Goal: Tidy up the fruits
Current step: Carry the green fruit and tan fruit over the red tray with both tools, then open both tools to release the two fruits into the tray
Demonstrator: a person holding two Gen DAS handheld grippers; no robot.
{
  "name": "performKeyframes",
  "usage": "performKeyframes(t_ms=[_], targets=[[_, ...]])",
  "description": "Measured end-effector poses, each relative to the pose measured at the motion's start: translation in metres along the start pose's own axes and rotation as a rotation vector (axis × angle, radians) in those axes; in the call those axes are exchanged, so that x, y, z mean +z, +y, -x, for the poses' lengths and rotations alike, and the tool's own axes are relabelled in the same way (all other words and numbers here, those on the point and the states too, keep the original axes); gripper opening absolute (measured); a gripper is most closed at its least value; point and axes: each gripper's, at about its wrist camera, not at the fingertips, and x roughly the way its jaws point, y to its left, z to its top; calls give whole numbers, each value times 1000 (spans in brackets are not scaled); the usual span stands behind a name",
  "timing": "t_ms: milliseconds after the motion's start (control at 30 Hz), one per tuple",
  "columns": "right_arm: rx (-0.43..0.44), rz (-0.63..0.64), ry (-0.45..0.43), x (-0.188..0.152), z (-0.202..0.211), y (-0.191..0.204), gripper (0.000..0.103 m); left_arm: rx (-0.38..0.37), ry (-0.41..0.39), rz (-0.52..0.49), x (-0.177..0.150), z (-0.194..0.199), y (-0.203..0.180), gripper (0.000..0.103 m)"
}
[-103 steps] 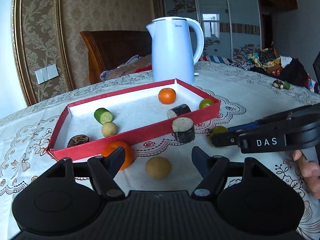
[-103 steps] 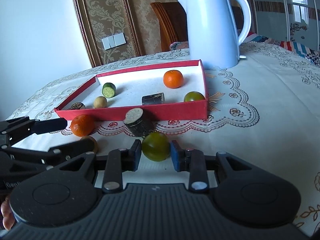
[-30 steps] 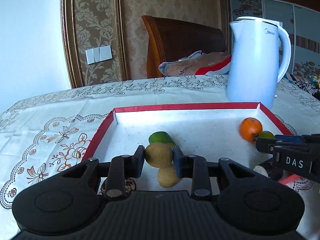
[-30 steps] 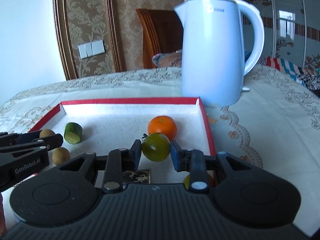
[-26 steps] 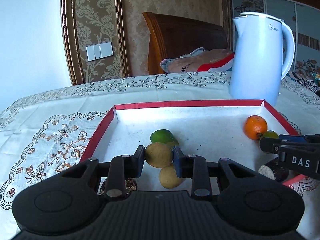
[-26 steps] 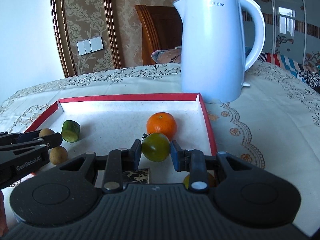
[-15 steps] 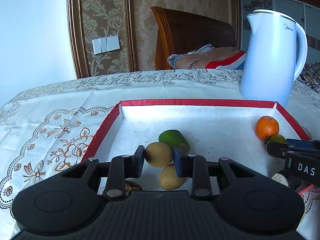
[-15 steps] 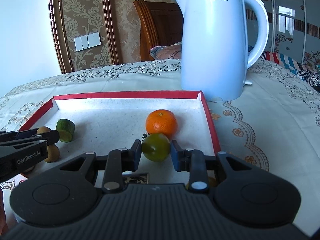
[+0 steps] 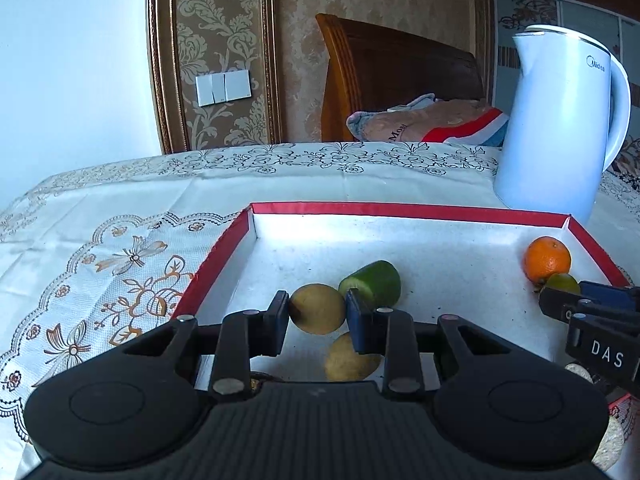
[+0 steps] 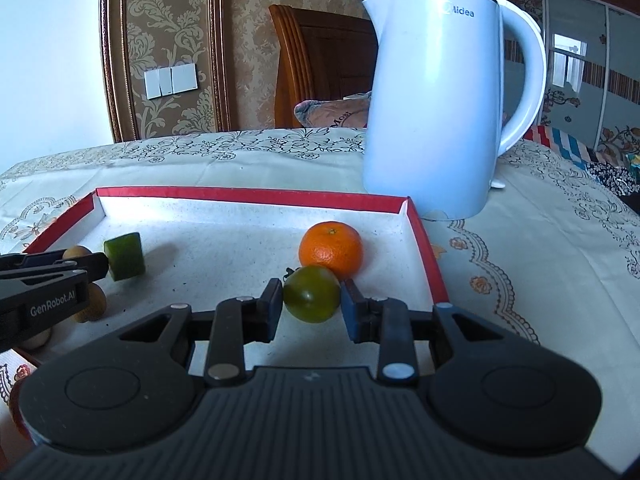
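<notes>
The left gripper [image 9: 317, 312] has its jaws clamped on a tan fruit [image 9: 318, 309], held over the near left part of the red tray [image 9: 400, 210]. The right gripper [image 10: 311, 307] grips a green fruit [image 10: 312, 294] over the tray's right side, just in front of the orange [image 10: 331, 255].

Risks, as I judge them: both fruits are round and pinched only at their sides, so either could slip or roll once let go. If dropped from a height, the tan fruit may strike the second tan fruit [image 9: 350, 360] below it or the cut green piece [image 9: 372, 283] just beyond, and knock them about. The green fruit sits almost against the orange; a release there could nudge it toward the right wall. The two grippers work side by side, and the right one's tip shows at the edge of the left view, so a sideways drift could bring them together.

Room: the tray's middle and far half are bare, with free floor between the green piece and the orange. The low red walls bound it on every side, and the kettle [image 10: 444, 96] stands just beyond the far right corner on the table [image 10: 540, 240], limiting any reach that way.
</notes>
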Motion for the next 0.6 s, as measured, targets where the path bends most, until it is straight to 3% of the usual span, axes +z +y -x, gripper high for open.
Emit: performKeyframes(t_ms=[333, 400, 467, 600], targets=[[13, -40, 17, -2, -2, -4, 39, -8, 2, 17, 1, 0, 4, 30], [10, -51, 17, -2, -2, -6, 46, 6, 2, 18, 1, 1, 4, 38], [5, -58, 17, -2, -2, -7, 49, 50, -7, 18, 0, 1, 4, 60], [-1, -59, 11, -3, -1, -7, 64, 42, 2, 37, 1, -1, 8, 61]])
